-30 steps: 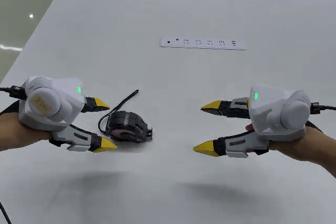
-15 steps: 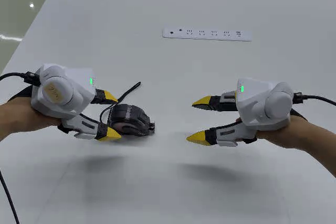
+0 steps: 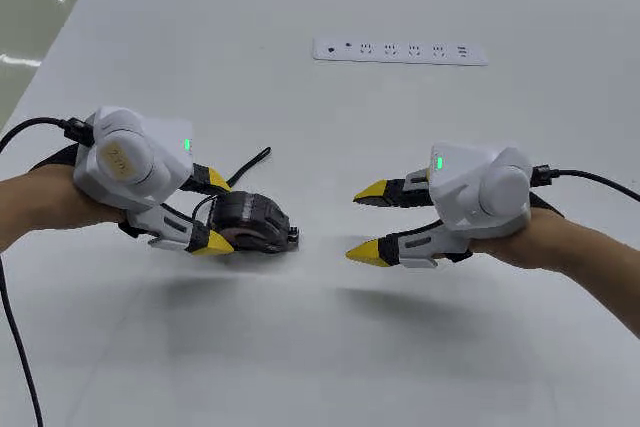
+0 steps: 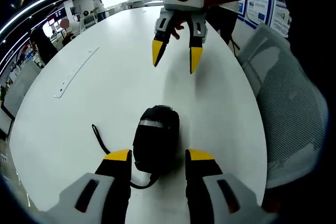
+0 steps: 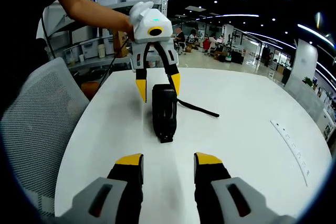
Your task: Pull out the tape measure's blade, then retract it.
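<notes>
A wide white table [image 3: 300, 347] stretched away from where the person stood. At the far left, the person's left hand [image 3: 40, 209] held the white left gripper [image 3: 215, 212], which had black jaws and yellow tips. A black cable [image 3: 18, 142] looped from its back. Its jaws stood apart, one on each side of the rear of the dark grey, rounded tape measure [image 3: 252, 224]. The tape measure sat on the table left of centre and appeared to stand upright on its base. I could not tell whether the tips pressed the case. A thin black wrist strap [image 3: 250, 164] trailed from the case across the table, away from the person. The small metal blade hook [image 3: 293, 237] sat at the case's mouth, facing right.

Across a bare stretch of table, well apart from the tape measure, the white right gripper [image 3: 366, 221] pointed back toward it. The right hand [image 3: 540, 242] held it above the table, and its yellow-tipped jaws were spread with nothing between them. Further back, a long white power strip [image 3: 400, 51] lay flat on the table.

In the left gripper view, the case lay between the two yellow tips, with a sliver of table visible beside one of them. The right gripper hung ahead of it, jaws apart. A grey mesh chair [image 4: 294, 119] stood at the table's edge. In the right gripper view, the tape measure's mouth faced the camera, and the left gripper's tips flanked its far end.
</notes>
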Demonstrator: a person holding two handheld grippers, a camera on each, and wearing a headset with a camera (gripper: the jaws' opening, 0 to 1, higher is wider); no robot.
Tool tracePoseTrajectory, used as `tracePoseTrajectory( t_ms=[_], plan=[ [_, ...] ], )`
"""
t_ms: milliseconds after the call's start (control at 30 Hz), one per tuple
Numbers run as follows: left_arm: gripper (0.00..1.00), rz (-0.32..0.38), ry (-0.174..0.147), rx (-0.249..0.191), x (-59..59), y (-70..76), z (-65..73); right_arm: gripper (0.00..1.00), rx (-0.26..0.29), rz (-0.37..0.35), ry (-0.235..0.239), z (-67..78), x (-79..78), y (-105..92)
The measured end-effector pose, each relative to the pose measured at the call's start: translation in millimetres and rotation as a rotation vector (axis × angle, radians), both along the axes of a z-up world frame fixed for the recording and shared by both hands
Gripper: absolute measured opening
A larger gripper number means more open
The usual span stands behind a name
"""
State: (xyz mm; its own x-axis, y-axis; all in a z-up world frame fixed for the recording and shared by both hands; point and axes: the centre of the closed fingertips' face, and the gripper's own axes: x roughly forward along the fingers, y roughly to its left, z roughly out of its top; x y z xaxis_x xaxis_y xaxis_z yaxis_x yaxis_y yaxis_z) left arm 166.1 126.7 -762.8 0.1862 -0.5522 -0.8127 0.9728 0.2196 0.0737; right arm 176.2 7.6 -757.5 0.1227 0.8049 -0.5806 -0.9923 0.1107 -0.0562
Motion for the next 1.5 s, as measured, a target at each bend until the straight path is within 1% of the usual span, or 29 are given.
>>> tracePoseTrajectory(
  t_ms=[100, 167, 300, 333, 400, 533, 600, 667, 833, 967, 1133, 1367, 1500],
  plan=[
    [0.35, -0.01, 0.011, 0.006, -0.7, -1.0, -2.9, 0.38, 0.0, 0.006, 0.011, -3.5, 0.3, 5.1],
    [0.35, -0.013, 0.017, 0.01, -0.7, -1.8, -4.8, 0.37, -0.006, 0.011, 0.01, -5.0, 0.0, 7.3],
    [0.34, -0.016, 0.022, 0.017, 1.1, 0.4, -9.8, 0.36, -0.004, 0.012, 0.025, -10.3, 2.4, 12.8],
    [0.33, -0.017, 0.022, 0.018, 1.7, 0.5, -9.8, 0.35, -0.001, 0.015, 0.03, -14.0, 3.7, 15.0],
    [0.33, -0.019, 0.022, 0.019, 2.1, 0.2, -9.0, 0.35, 0.001, 0.021, 0.032, -14.1, 2.1, 18.9],
    [0.3, -0.018, 0.019, 0.022, 3.4, -1.0, -8.8, 0.34, -0.006, 0.034, 0.041, -20.5, 2.8, 25.2],
    [0.29, -0.015, 0.021, 0.024, 4.2, -0.5, -9.1, 0.34, -0.005, 0.041, 0.043, -20.9, 2.1, 29.1],
    [0.29, -0.011, 0.025, 0.027, 5.1, -0.1, -10.2, 0.34, -0.008, 0.046, 0.043, -23.8, 3.5, 32.7],
    [0.28, -0.015, 0.022, 0.032, 7.4, 0.8, -11.4, 0.32, -0.009, 0.048, 0.044, -26.6, 4.9, 40.2],
    [0.28, -0.017, 0.027, 0.03, 7.9, 1.3, -12.4, 0.31, -0.015, 0.056, 0.044, -30.2, 4.8, 43.7],
    [0.28, -0.015, 0.021, 0.037, 8.3, 1.2, -12.8, 0.3, -0.016, 0.056, 0.045, -31.9, 4.8, 47.0],
    [0.27, -0.007, 0.022, 0.052, 7.5, 1.6, -13.7, 0.28, -0.02, 0.067, 0.052, -37.6, 5.0, 52.5],
    [0.26, -0.001, 0.023, 0.05, 7.9, 2.7, -14.4, 0.27, -0.023, 0.077, 0.055, -39.7, 3.4, 56.2]
  ],
)
